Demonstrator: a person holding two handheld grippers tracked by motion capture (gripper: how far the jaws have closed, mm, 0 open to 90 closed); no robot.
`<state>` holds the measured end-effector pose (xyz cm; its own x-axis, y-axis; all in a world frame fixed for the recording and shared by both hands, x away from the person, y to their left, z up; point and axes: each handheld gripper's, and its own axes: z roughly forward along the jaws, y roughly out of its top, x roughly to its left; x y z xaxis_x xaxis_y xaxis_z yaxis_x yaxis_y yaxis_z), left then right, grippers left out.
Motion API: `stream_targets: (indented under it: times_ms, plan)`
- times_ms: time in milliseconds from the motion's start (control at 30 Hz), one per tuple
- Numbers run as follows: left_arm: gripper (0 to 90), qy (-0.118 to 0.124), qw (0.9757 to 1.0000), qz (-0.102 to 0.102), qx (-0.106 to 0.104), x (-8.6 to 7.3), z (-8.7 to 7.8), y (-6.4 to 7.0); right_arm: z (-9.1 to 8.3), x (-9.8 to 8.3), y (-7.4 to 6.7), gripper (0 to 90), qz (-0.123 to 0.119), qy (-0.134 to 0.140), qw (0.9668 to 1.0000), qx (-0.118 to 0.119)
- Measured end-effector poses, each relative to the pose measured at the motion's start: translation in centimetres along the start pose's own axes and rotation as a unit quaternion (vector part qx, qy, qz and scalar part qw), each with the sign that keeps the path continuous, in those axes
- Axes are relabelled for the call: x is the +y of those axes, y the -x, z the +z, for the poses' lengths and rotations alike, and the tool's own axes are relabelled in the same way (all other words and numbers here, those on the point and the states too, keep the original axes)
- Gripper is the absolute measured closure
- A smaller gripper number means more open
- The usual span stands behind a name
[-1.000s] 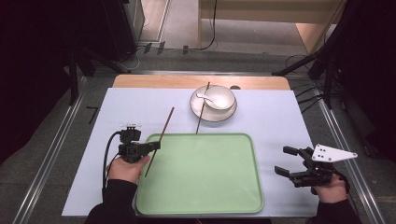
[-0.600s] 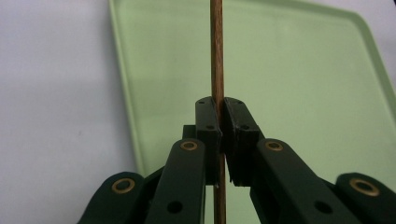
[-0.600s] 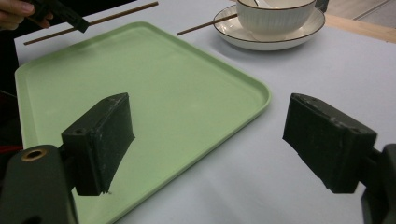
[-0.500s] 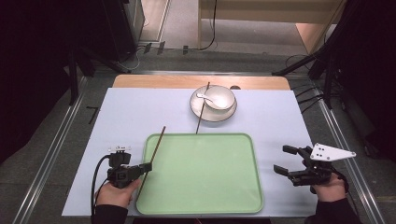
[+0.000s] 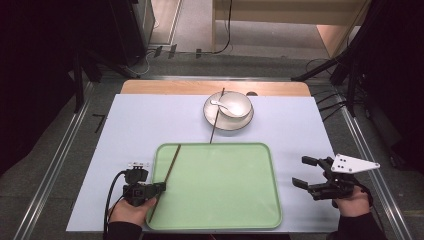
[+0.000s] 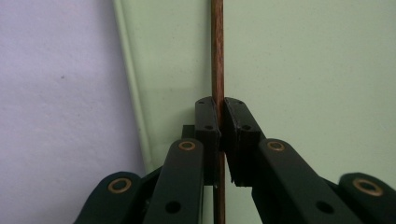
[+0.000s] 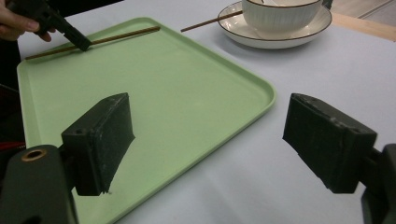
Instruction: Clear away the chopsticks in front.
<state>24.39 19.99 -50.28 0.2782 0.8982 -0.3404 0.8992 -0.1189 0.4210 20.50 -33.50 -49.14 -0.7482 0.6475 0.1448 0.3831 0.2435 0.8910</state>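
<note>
My left gripper (image 5: 159,187) is shut on a thin brown chopstick (image 5: 166,176) over the left side of the green tray (image 5: 225,200). In the left gripper view the chopstick (image 6: 217,56) runs straight up between the closed pads (image 6: 208,123). A second chopstick (image 5: 216,117) leans on the white plate (image 5: 227,121) that carries a white bowl (image 5: 235,104) with a spoon (image 5: 220,104). My right gripper (image 5: 304,172) is open beside the tray's right edge, with nothing between its pads (image 7: 100,142).
A pale blue mat (image 5: 135,130) covers the table; a strip of bare wood (image 5: 165,87) shows at the far edge. Metal rails (image 5: 55,165) run along both sides of the table. The right gripper view shows the tray (image 7: 177,102), plate (image 7: 275,35) and left gripper (image 7: 79,42).
My left gripper has pulled back toward the near edge with the chopstick, which has come from the mat onto the tray's left side. The right gripper has barely moved.
</note>
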Motion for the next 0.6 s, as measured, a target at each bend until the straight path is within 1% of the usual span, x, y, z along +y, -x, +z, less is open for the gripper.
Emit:
stream_targets:
  times_ms: [33, 67, 100, 133, 200, 267, 333, 433, 500, 567, 600]
  plan:
    - [84.6, 0.002, 1.0, -0.003, 0.001, 0.0, 0.0, 0.0, 0.0, 0.0, 0.0, 16.3, 0.001, 0.0, 1.0, 0.001]
    - [84.5, 0.0, 1.0, 0.0, 0.0, 0.1, 0.0, 0.0, 0.0, -0.1, 0.1, 16.3, 0.002, 0.0, 1.0, 0.001]
    - [83.8, -0.003, 1.0, -0.002, -0.006, 0.3, 0.0, -0.2, 0.0, -0.1, 0.2, 16.3, 0.004, -0.003, 1.0, -0.001]
    - [83.1, -0.003, 1.0, -0.002, -0.006, 0.3, 0.0, -0.2, 0.0, -0.1, 0.2, 16.3, 0.004, -0.003, 1.0, -0.001]
    - [82.8, -0.004, 0.9998, -0.01, -0.015, 0.4, 0.0, -0.5, 0.1, -0.2, 0.3, 16.3, 0.007, -0.005, 1.0, 0.0]
    - [82.1, -0.004, 0.9997, -0.013, -0.02, 0.5, 0.1, -0.7, 0.2, -0.3, 0.2, 16.3, 0.007, -0.005, 1.0, 0.002]
    - [80.7, -0.003, 0.9996, -0.013, -0.023, 0.6, 0.0, -0.9, 0.1, -0.3, 0.2, 16.3, 0.006, -0.005, 1.0, 0.005]
    - [76.3, 0.0, 0.9995, -0.013, -0.029, 0.7, 0.0, -0.9, -0.1, -0.3, 0.1, 16.3, 0.006, 0.0, 1.0, 0.008]
    - [69.2, 0.001, 0.9994, -0.007, -0.034, 0.7, -0.1, -1.0, -0.1, -0.3, 0.0, 16.3, 0.005, 0.002, 0.9999, 0.009]
    - [62.9, -0.003, 0.9992, 0.009, -0.038, 1.0, -0.2, -0.9, -0.2, -0.3, -0.1, 16.3, 0.005, 0.005, 0.9999, 0.015]
    - [60.3, 0.0, 0.9989, 0.013, -0.045, 1.1, -0.3, -0.9, -0.2, -0.3, -0.1, 16.3, 0.005, 0.006, 0.9998, 0.017]
